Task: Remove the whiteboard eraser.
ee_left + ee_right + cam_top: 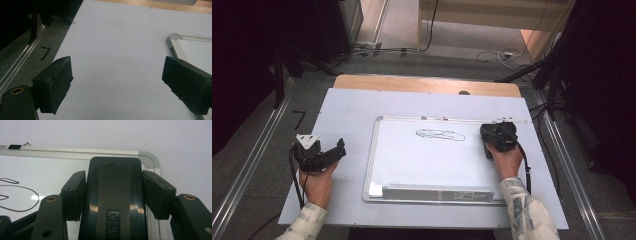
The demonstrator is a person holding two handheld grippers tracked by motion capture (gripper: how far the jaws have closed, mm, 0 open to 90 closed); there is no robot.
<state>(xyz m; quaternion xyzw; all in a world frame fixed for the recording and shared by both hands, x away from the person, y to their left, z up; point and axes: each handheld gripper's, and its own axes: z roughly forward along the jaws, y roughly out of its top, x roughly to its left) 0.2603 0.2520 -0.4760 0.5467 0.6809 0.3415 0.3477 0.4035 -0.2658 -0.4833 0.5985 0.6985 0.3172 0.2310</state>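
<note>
The right tongs (113, 195) are clamped on a dark whiteboard eraser (113, 192), one pad pressed flat against each long side of it; the eraser's moulded top, with a raised brand mark, faces up between the two pads. In the high view the right tongs (498, 136) and the eraser sit at the far right corner of the whiteboard (432, 160), just inside its metal frame, with the person's right hand (506, 161) behind them.

The whiteboard lies flat in the middle of the table (347, 107), which is covered with a pale sheet, its long sides running parallel to the table's near edge. A black marker scribble (440, 134) of looped lines sits on the far half of the board, left of the eraser and apart from it; part of that scribble (17, 195) appears at the left of the right gripper view. A pen tray (437, 192) runs along the board's near edge.

The left tongs (332, 152) are near the table's left edge, well apart from the board, held by the left hand (318, 180). In the left gripper view the left tongs (117, 77) stand wide open with nothing between them, over bare table cover, the board's far left corner (175, 40) just beyond the right pad.
</note>
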